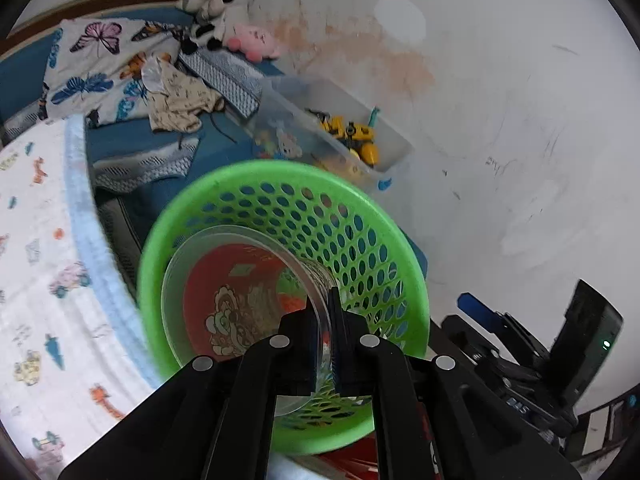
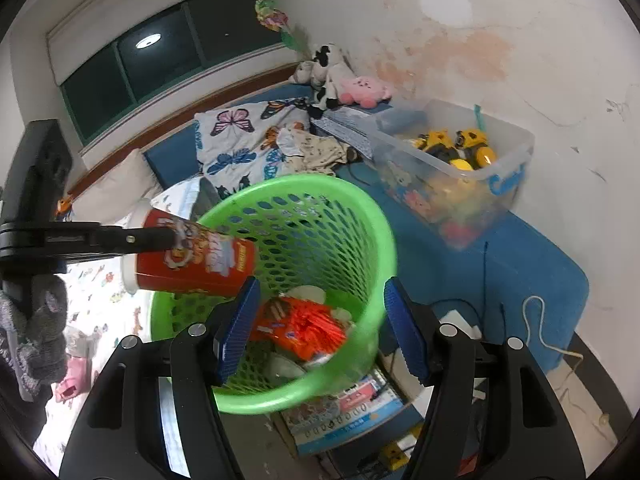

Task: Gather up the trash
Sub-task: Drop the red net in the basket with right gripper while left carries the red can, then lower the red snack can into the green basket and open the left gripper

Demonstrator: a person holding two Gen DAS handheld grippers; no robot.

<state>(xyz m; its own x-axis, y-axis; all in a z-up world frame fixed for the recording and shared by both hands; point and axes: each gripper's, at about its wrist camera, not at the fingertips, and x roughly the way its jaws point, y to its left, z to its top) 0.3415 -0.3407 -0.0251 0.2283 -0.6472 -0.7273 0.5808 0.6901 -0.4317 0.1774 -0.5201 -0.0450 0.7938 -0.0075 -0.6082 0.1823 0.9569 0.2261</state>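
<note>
Over bed (image 2: 520, 264), left hand-held gripper (image 1: 324, 340) seemingly pinches cup (image 2: 192, 256) above basket (image 2: 372, 216).

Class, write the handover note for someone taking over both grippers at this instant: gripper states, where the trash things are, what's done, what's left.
Left gripper: shut on the rim of the red printed snack cup, held over the green perforated plastic basket.
Right gripper: open, empty, straddling the basket's near rim.
Done: an orange snack wrapper and pale scraps lie in the basket.
Left: release the cup into the basket.
</note>
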